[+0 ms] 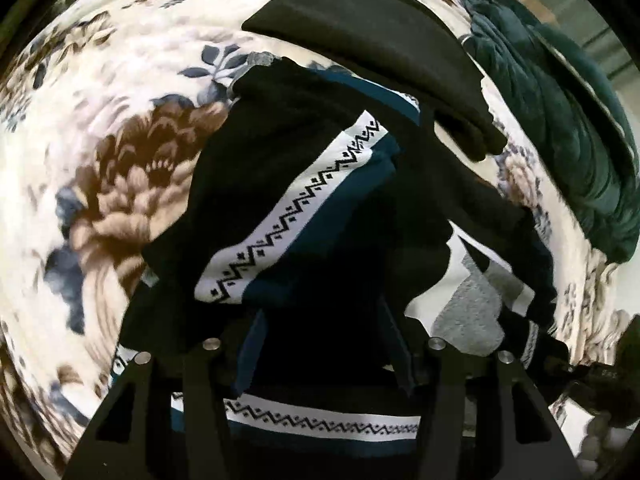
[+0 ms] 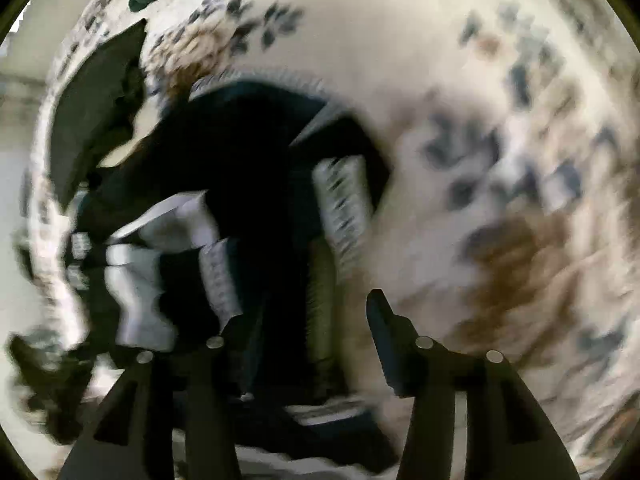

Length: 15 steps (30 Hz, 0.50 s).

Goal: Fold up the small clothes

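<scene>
Black patterned garment [image 1: 296,208] bunched between left gripper [image 1: 320,344] jaws.

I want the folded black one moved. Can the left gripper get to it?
Probably yes. The left gripper hangs over the zigzag-striped garment, and the folded black cloth lies just beyond on the floral blanket, with nothing covering it.

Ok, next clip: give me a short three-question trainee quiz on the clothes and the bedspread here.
1. True or false: the bedspread is plain white, without any print.
2. The white band on the black garment carries: A a zigzag pattern, B polka dots, C lettering.
3. Fill in: in the left wrist view, right of the folded dark garment, the crumpled cloth is dark ____.
Key: 1 false, it is floral; 2 A; 3 green.
</scene>
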Tool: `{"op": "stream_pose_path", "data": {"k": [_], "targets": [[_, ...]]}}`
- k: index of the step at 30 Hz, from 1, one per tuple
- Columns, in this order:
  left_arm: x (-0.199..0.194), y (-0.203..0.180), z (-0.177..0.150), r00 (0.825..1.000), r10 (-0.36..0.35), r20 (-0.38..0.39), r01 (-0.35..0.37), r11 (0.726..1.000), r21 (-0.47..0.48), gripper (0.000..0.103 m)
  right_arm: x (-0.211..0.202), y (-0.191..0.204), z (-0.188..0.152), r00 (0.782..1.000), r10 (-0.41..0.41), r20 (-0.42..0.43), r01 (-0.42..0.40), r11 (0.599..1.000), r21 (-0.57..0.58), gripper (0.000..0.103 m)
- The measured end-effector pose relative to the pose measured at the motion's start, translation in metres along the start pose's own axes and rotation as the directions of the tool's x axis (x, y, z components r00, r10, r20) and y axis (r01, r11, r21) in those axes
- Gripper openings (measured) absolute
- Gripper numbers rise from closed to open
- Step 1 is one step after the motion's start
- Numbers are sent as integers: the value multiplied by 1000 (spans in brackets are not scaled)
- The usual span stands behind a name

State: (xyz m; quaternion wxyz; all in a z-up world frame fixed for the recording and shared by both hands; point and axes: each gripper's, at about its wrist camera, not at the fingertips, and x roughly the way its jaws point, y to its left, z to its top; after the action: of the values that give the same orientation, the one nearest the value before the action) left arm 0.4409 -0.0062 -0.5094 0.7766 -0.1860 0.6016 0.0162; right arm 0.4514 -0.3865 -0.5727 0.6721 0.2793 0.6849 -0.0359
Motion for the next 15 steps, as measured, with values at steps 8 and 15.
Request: {"op": "stream_pose_path", "data": {"k": [8, 15], "targets": [[-19, 20, 11, 997, 57, 50, -57, 998, 14, 52, -103, 48, -30, 908, 318, 273, -290, 947, -139, 2], [-24, 29, 15, 997, 60, 57, -59, 998, -11, 52, -43, 9, -15, 991, 61, 117, -48, 992, -115, 7]]}}
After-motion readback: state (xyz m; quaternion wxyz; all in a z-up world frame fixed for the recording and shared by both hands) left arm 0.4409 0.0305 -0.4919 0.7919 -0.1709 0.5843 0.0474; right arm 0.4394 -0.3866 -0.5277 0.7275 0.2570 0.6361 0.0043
